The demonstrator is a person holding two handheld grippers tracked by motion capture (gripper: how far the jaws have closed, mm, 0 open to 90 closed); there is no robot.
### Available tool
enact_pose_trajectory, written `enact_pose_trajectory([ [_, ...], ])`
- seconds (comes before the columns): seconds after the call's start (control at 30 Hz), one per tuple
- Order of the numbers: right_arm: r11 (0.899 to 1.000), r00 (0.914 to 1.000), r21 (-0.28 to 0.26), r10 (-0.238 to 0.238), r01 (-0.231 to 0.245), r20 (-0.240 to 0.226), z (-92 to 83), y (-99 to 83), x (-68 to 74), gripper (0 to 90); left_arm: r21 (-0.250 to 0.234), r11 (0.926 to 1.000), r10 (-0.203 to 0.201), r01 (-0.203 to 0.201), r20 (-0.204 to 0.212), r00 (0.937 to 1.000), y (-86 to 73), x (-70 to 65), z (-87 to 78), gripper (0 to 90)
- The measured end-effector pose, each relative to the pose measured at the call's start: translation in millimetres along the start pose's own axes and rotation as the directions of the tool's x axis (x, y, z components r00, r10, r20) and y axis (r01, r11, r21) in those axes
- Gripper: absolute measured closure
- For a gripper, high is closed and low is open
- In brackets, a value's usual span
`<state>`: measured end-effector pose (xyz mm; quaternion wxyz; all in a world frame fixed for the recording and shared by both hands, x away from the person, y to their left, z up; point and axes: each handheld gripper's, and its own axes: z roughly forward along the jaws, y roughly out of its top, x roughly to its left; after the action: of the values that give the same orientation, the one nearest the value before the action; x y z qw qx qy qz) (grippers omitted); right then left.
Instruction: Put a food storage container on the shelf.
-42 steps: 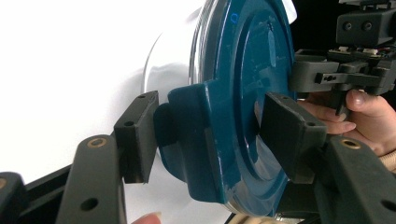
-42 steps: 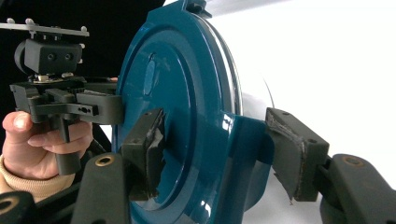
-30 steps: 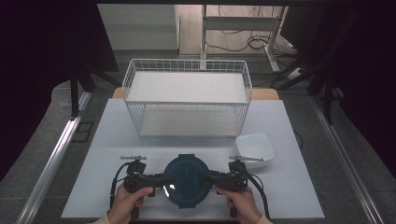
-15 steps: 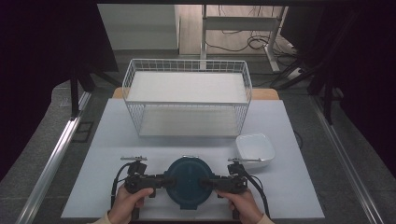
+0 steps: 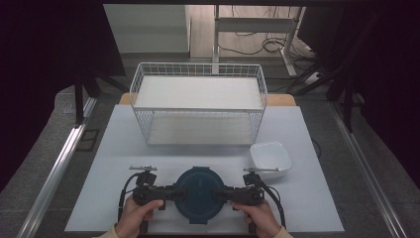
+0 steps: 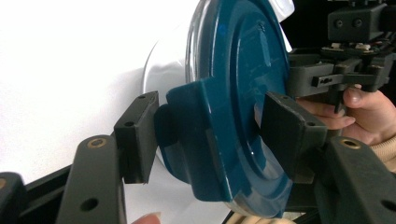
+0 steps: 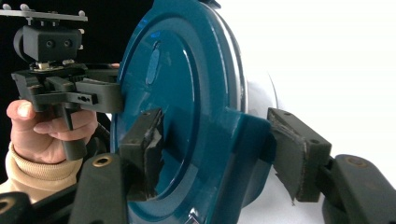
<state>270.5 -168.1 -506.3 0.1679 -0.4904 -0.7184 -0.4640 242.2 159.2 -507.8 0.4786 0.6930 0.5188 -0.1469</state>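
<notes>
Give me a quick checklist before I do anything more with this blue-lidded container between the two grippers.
1. Left gripper fingers straddle the side tab of the blue lid: ok.
2. Right gripper fingers straddle the opposite tab: ok.
3. Pads pressing firmly on the tabs: cannot tell.
4. Container sits level on the white table: ok.
5. White bowl stands apart from the right gripper: cannot tell, it is close.
6. Wire basket is well beyond the container: ok.
</notes>
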Motion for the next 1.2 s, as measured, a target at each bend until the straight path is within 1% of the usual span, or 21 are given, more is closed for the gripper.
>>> enact_pose_trajectory([
  [0.13,1.0,0.9999,-0.018,-0.013,0.013,0.005,-1.9,-1.5,4.3,41.7,-0.012,0.9999,0.006,-0.006,-0.008,1.0,-0.3,-1.9,-3.0,39.5],
  [0.17,0.999,0.9997,-0.021,-0.024,0.024,0.006,-2.2,-1.2,5.4,42.1,-0.02,0.9998,0.008,-0.008,-0.012,0.9999,0.1,-2.9,-3.9,39.8],
  [0.27,0.998,0.9983,-0.021,-0.056,0.057,0.015,-2.5,0.0,10.0,42.6,-0.038,0.9987,0.032,-0.033,-0.03,0.999,2.6,-5.9,-7.1,40.3],
  [0.33,0.998,0.9975,-0.021,-0.067,0.068,0.021,-2.1,0.6,12.2,42.7,-0.046,0.9979,0.043,-0.045,-0.039,0.9983,4.4,-7.2,-8.5,40.5],
  [0.43,0.998,0.998,-0.029,-0.06,0.061,0.018,-0.9,2.4,11.7,42.6,-0.052,0.9974,0.048,-0.05,-0.045,0.9978,6.5,-7.6,-8.8,40.8],
  [0.53,0.997,0.9976,-0.04,-0.067,0.068,0.019,-0.9,5.2,11.3,42.5,-0.059,0.9965,0.057,-0.059,-0.048,0.9973,9.3,-8.8,-9.6,40.8],
  [0.6,0.996,0.9969,-0.043,-0.077,0.077,0.019,-2.4,8.8,12.9,42.5,-0.07,0.9959,0.054,-0.057,-0.045,0.9975,11.8,-10.3,-10.9,40.9],
  [0.7,0.994,0.9947,-0.051,-0.1,0.101,0.023,-5.9,15.0,16.7,42.5,-0.078,0.9939,0.075,-0.078,-0.042,0.9963,17.9,-13.8,-13.7,41.1],
  [0.8,0.989,0.9914,-0.069,-0.128,0.129,0.029,-10.0,24.2,22.3,42.5,-0.092,0.9911,0.092,-0.096,-0.046,0.9947,26.4,-18.5,-17.2,41.1],
  [0.93,0.985,0.9879,-0.08,-0.153,0.154,0.029,-14.6,39.7,28.7,42.4,-0.109,0.9868,0.115,-0.12,-0.052,0.992,40.2,-25.0,-22.6,41.1],
  [0.97,0.984,0.9868,-0.082,-0.159,0.161,0.031,-15.7,42.9,30.4,42.4,-0.109,0.9868,0.115,-0.12,-0.052,0.992,40.2,-25.0,-22.6,41.1],
  [1.0,0.981,0.9845,-0.086,-0.172,0.174,0.035,-17.6,48.4,33.3,42.4,-0.121,0.9837,0.128,-0.133,-0.051,0.9905,48.2,-27.5,-25.3,41.1],
  [1.07,0.977,0.981,-0.094,-0.189,0.192,0.044,-20.6,56.5,37.5,42.4,-0.134,0.9812,0.135,-0.139,-0.042,0.99,57.2,-29.5,-27.5,41.1],
  [1.1,0.973,0.977,-0.098,-0.207,0.211,0.052,-22.6,62.4,40.3,42.4,-0.14,0.9802,0.136,-0.14,-0.038,0.99,61.2,-30.1,-28.3,41.1],
  [1.2,0.964,0.9696,-0.109,-0.235,0.241,0.07,-27.5,75.9,47.3,42.4,-0.157,0.9765,0.145,-0.147,-0.028,0.9891,72.5,-33.0,-31.1,41.2],
])
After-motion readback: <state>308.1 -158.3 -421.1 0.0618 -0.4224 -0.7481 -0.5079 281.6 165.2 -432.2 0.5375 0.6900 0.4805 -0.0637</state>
